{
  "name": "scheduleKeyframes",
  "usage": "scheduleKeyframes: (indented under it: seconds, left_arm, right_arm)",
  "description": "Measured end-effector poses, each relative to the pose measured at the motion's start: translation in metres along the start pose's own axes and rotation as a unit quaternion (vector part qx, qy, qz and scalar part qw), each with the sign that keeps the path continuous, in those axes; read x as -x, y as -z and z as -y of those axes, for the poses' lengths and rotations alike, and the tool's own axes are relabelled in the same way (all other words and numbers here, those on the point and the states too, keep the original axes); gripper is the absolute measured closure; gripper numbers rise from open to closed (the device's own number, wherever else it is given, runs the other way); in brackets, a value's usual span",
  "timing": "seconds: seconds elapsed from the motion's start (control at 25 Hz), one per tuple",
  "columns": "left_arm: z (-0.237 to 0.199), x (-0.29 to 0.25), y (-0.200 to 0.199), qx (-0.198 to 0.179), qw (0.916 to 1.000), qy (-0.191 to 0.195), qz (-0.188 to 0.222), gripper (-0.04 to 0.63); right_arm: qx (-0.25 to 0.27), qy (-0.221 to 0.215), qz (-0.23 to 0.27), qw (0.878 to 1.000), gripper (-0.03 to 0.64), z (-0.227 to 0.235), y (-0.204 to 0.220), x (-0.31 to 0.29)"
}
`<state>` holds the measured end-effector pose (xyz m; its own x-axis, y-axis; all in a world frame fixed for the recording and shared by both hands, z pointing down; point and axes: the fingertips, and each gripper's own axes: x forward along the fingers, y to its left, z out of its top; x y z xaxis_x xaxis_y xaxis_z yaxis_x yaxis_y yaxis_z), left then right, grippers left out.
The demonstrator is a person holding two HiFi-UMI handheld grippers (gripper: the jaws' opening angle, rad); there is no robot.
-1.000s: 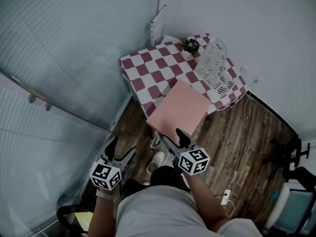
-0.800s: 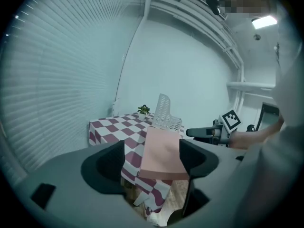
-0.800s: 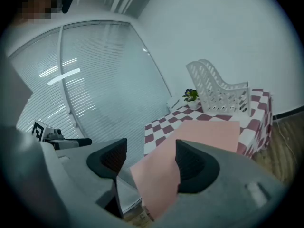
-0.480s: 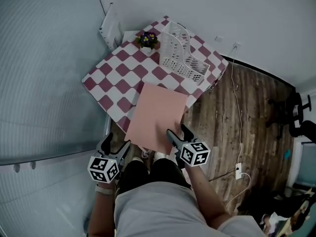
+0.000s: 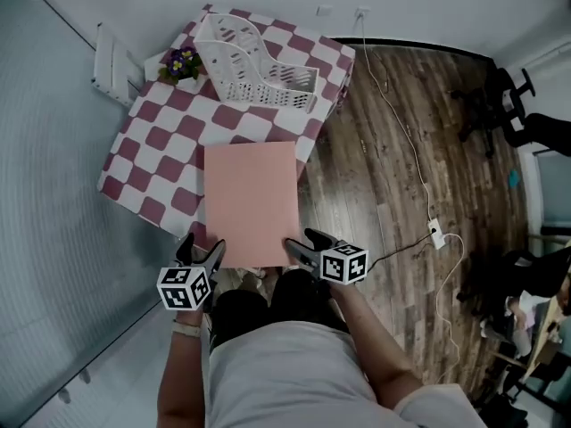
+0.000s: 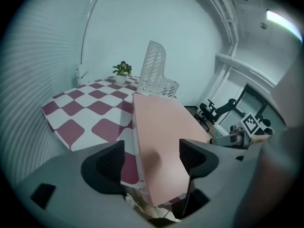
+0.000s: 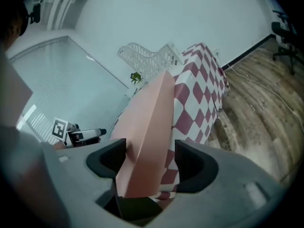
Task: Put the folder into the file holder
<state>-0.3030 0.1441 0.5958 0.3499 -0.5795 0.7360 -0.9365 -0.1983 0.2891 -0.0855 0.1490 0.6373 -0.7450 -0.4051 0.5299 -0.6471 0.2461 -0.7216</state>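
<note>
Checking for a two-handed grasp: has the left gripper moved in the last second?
Yes. The left gripper came forward to the table edge; its claw now straddles the folder.

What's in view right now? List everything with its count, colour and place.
Flat pink folder: one, pink, overhanging the table's near edge.
White mesh file holder: one, white, far side of the table.
Small potted plant: one, purple and yellow flowers, beside the holder.
Table with checked cloth: one, red and white, by the wall.
Power strip with cable: one, white, on the wooden floor.
Left gripper: jaws apart around the folder's near left corner.
Right gripper: jaws shut on the folder's near right corner.
</note>
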Motion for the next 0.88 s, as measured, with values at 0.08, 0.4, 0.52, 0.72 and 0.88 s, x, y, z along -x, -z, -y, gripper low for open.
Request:
scheduleKeyframes:
  seconds: [0.08, 0.4, 0.52, 0.72, 0.88]
  left_arm:
    - [-0.003, -0.013, 0.005, -0.011, 0.9994, 0.019, -0.027, 0.236]
    - [0.012, -0.044, 0.013, -0.063, 0.9889, 0.105, -0.085, 0.262]
    - [0.016, -0.048, 0.009, -0.085, 0.984, 0.126, -0.092, 0.262]
    - [0.026, -0.058, 0.0, -0.131, 0.9735, 0.156, -0.104, 0.262]
    - [0.03, -0.058, -0.004, -0.145, 0.9669, 0.175, -0.116, 0.261]
  right_arm:
    - [-0.035, -0.01, 0.019, 0.999, 0.303, -0.001, 0.003, -0.001]
    - [-0.108, -0.014, 0.081, 0.991, 0.368, -0.01, 0.012, 0.007]
    - [-0.12, -0.003, 0.094, 0.988, 0.37, -0.012, 0.021, 0.013]
    - [-0.136, -0.001, 0.105, 0.985, 0.373, -0.016, 0.037, 0.021]
    - [-0.145, -0.01, 0.115, 0.983, 0.36, -0.016, 0.038, 0.025]
